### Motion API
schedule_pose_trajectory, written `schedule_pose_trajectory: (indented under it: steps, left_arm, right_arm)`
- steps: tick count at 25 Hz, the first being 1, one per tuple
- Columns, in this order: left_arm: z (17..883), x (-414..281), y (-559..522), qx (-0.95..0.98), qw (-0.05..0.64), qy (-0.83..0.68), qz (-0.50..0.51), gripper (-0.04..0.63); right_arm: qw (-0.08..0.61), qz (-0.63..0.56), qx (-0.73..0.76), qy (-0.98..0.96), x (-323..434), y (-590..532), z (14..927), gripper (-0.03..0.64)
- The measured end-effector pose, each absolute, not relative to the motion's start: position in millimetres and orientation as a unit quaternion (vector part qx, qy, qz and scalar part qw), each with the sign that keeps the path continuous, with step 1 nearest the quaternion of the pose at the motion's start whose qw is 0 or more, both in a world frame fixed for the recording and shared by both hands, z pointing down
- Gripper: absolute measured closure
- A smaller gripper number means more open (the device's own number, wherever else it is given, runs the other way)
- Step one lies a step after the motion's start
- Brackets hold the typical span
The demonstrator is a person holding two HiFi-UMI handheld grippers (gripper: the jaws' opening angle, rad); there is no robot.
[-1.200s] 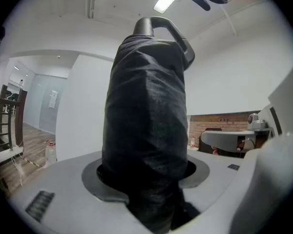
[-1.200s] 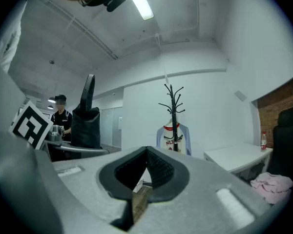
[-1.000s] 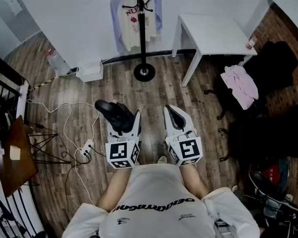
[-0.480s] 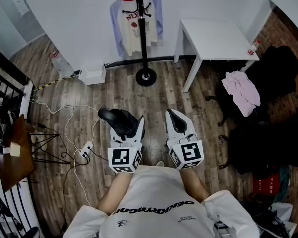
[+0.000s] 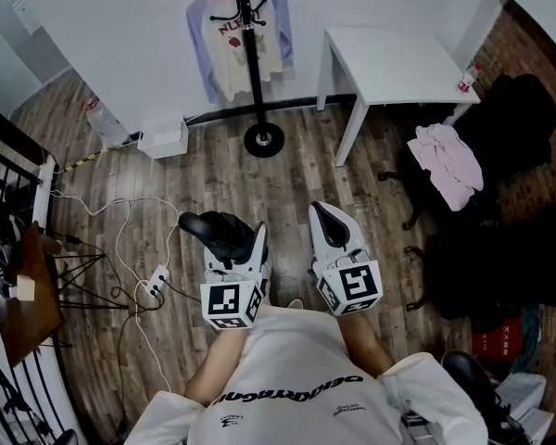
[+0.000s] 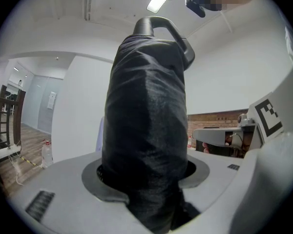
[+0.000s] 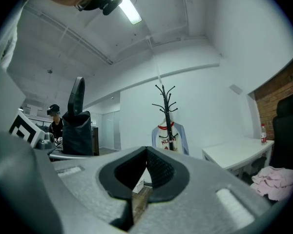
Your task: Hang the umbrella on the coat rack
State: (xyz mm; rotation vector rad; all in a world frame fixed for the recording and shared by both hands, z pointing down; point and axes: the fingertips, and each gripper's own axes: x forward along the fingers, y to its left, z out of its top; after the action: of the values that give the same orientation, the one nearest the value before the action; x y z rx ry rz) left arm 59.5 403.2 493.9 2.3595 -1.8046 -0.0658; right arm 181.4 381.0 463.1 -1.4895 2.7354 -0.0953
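Note:
A folded black umbrella (image 5: 213, 235) stands upright in my left gripper (image 5: 246, 237), which is shut on its body. In the left gripper view the umbrella (image 6: 146, 116) fills the middle, and its loop handle (image 6: 178, 35) is on top. My right gripper (image 5: 326, 219) is alongside it, shut with nothing in it; in the right gripper view its pads (image 7: 158, 172) meet in front. The black coat rack (image 5: 250, 54) stands ahead by the white wall, and a white and blue shirt (image 5: 233, 35) hangs on it. It also shows in the right gripper view as the coat rack (image 7: 164, 106).
A white table (image 5: 398, 63) stands right of the rack, with a small bottle (image 5: 463, 78) on it. A pink cloth (image 5: 445, 156) lies on dark chairs at the right. A power strip with cables (image 5: 153, 287), a white box (image 5: 164, 137) and a wooden table (image 5: 28, 295) are on the left.
Both grippers have moved together a little nearer the coat rack. The umbrella stays in the left gripper, and the right gripper stays shut.

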Motion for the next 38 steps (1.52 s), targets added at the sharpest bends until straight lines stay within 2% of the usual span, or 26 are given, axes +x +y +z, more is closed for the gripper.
schedule_pose_trajectory:
  steps: [11,30,38]
  left_arm:
    - [507.6,45.3,303.0,0.797,0.100,-0.595,-0.030,0.339]
    - [455.1,-62.7,12.5,0.824,0.103,-0.557,-0.004,0.339]
    - [453.2,-93.2,-83.2,0.840,0.106,-0.532,0.006,0.339]
  right_arm:
    - [0.009,-0.013,-0.476,0.880,149.3,285.0,467.7,0.618]
    - [0.024,0.014,-0.494,0.869,25.9,5.1,398.0,0.618]
    - [0.019,0.010,-0.516,0.856,-9.9,-89.0,398.0,0.618]
